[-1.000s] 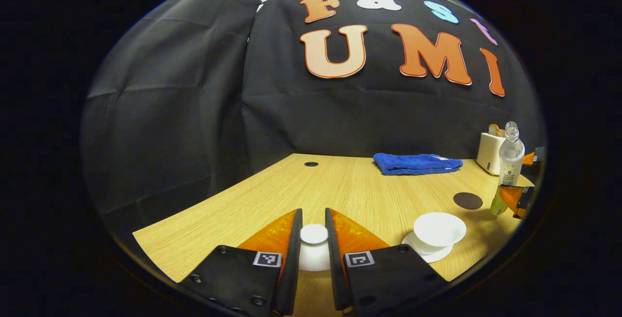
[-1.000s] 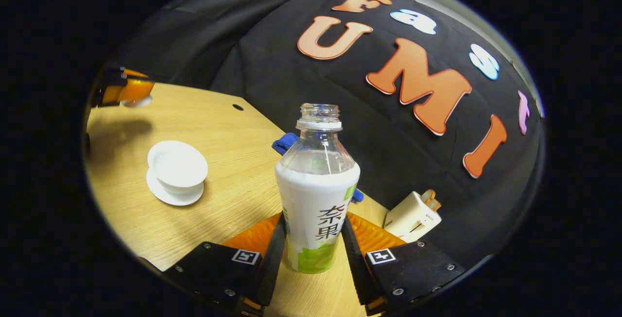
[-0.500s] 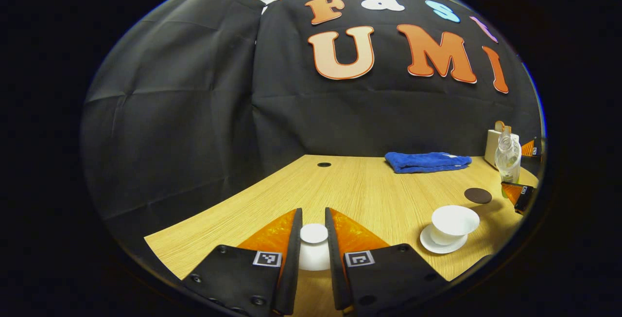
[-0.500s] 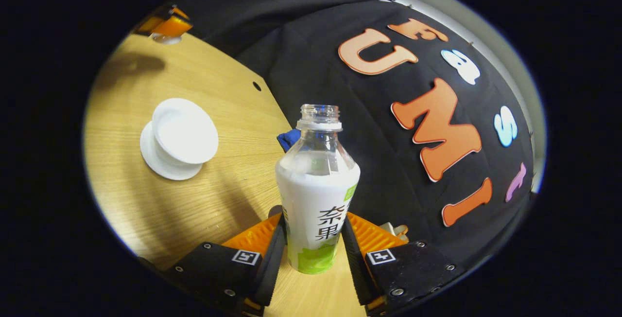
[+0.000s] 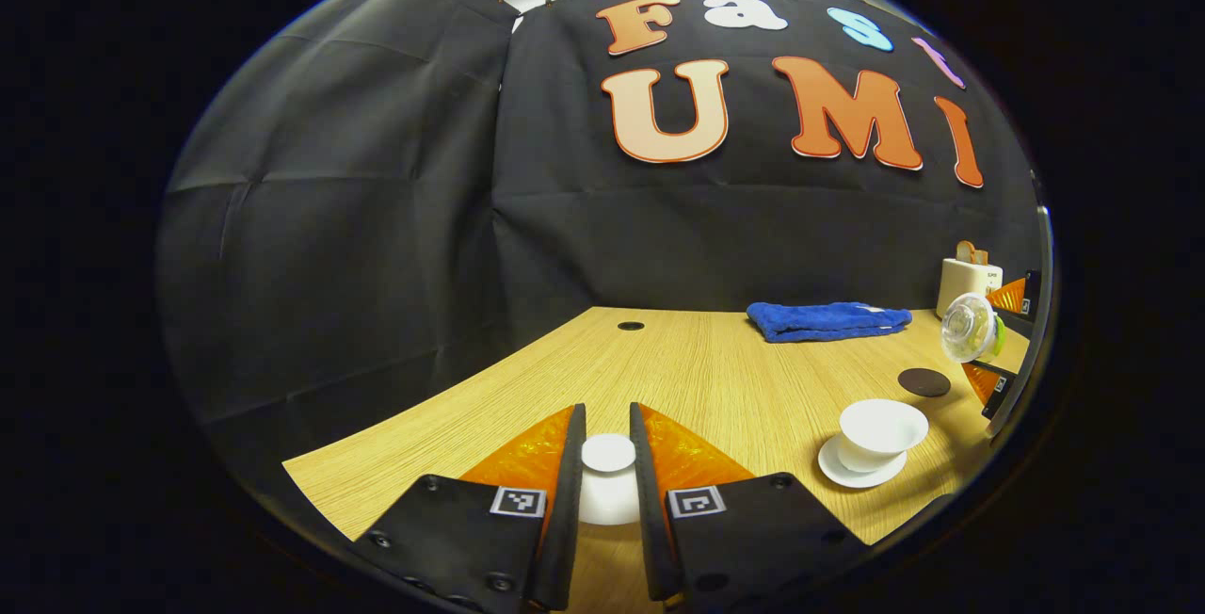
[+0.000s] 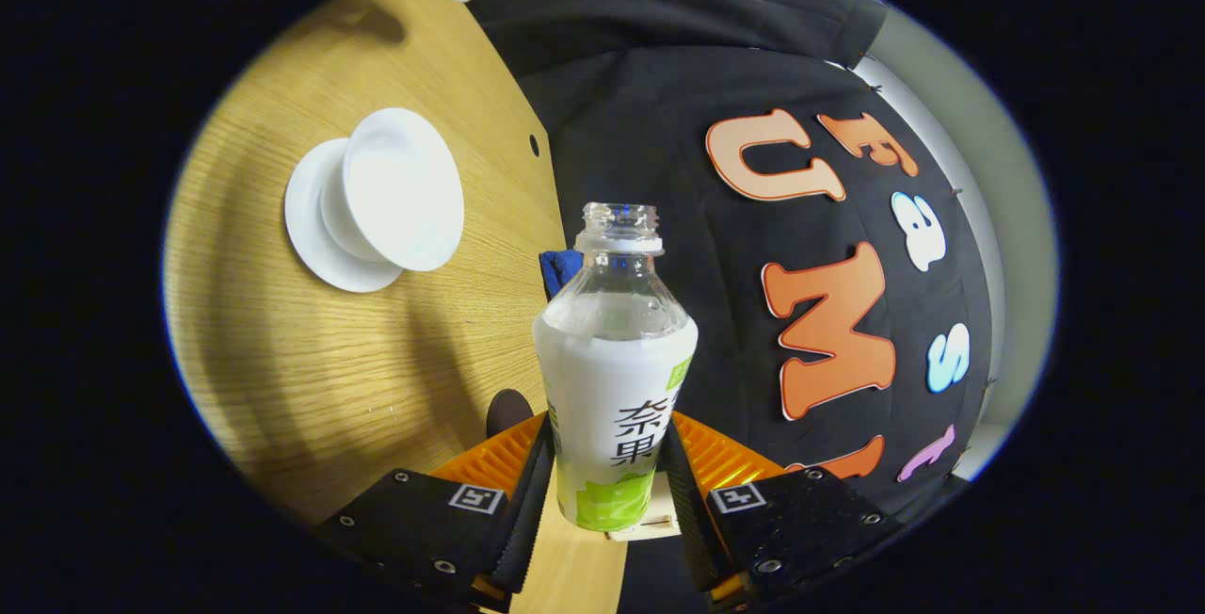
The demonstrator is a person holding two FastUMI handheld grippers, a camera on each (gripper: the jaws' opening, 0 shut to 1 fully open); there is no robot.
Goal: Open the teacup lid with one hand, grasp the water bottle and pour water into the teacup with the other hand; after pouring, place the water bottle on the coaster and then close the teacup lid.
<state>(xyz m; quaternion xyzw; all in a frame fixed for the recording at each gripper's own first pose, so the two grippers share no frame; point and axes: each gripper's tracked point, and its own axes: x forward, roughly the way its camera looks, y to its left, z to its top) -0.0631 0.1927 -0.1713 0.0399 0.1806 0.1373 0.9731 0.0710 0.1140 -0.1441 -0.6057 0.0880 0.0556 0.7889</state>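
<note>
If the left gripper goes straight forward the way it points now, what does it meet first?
Probably nothing on the table: holding the lid, the left gripper faces bare wood, then the black cloth wall.

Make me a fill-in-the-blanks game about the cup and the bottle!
1. The left hand-held gripper holds the teacup ____.
2. The water bottle has no ____ on its neck.
3. The teacup stands on a white ____.
4. The folded towel on the table is ____.

Missing words: lid, cap, saucer, blue

Wooden table (image 5: 697, 379), light grain, one round cable hole (image 5: 631, 325). Resting on it: white saucer (image 5: 838, 475) under teacup (image 5: 880, 428), dark round coaster (image 5: 923, 382), folded blue towel (image 5: 828, 320), white box (image 5: 966, 281).
</note>
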